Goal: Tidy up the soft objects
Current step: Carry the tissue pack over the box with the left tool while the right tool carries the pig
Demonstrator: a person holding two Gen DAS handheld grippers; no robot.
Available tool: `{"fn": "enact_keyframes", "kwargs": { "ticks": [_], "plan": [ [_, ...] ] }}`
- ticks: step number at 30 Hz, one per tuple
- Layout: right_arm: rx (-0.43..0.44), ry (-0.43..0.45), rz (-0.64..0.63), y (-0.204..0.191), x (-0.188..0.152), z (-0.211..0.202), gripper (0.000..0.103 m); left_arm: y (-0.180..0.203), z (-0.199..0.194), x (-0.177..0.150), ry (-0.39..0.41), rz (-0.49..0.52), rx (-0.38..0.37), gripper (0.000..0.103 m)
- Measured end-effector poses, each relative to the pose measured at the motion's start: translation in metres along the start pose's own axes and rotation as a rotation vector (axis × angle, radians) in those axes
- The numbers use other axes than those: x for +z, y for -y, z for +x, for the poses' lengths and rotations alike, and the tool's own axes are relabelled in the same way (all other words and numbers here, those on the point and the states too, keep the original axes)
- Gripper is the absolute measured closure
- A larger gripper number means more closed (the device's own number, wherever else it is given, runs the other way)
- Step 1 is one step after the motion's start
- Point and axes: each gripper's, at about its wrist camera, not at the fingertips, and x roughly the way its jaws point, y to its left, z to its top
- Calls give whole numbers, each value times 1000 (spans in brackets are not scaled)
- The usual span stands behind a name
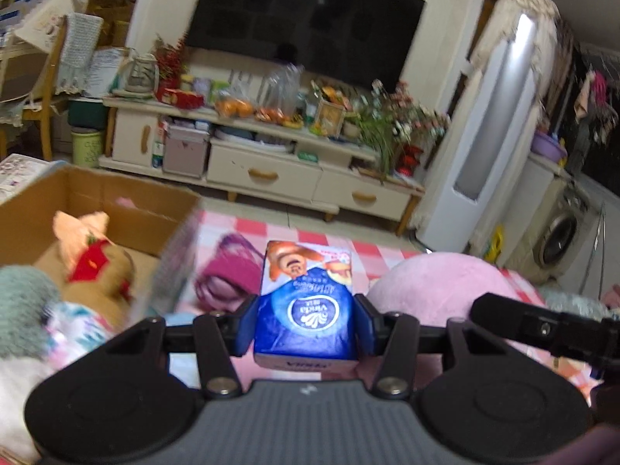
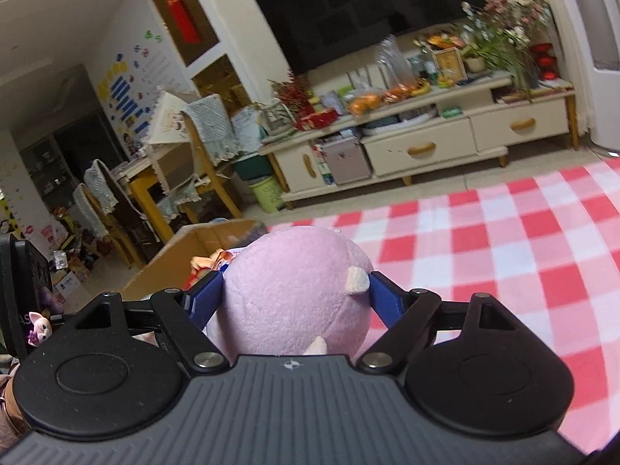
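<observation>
My left gripper is shut on a blue tissue pack, held above the red-checked blanket just right of the cardboard box. The box holds a tan plush with red trim. My right gripper is shut on a round pink plush, held above the blanket to the right of the box. The pink plush also shows in the left wrist view, with the right gripper's arm beside it.
A magenta knit item lies on the blanket by the box. Grey-green and floral soft things lie at the left. A TV cabinet stands behind, with a standing air conditioner on the right and chairs on the left.
</observation>
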Motion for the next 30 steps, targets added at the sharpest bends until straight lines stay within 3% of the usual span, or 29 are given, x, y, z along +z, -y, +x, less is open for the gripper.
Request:
{"fn": "enact_keyframes", "kwargs": {
  "ticks": [10, 18, 19, 21, 24, 29, 30],
  "plan": [
    [97, 19, -59, -48, 29, 55, 2, -53, -25, 34, 126, -136, 83, 53],
    [164, 6, -111, -76, 51, 121, 5, -96, -26, 54, 197, -193, 201, 53],
    [169, 0, -116, -79, 53, 131, 7, -101, -25, 56, 197, -201, 216, 53],
    [183, -11, -114, -83, 56, 147, 29, -112, -22, 58, 191, -223, 249, 53],
    [216, -49, -112, -88, 60, 174, 30, -129, -16, 59, 167, -247, 310, 53],
    [173, -92, -140, -91, 52, 200, 30, -150, -9, 55, 108, -280, 365, 52],
    [168, -91, -135, -90, 51, 199, 26, -152, -9, 54, 101, -281, 371, 52]
  ]
}}
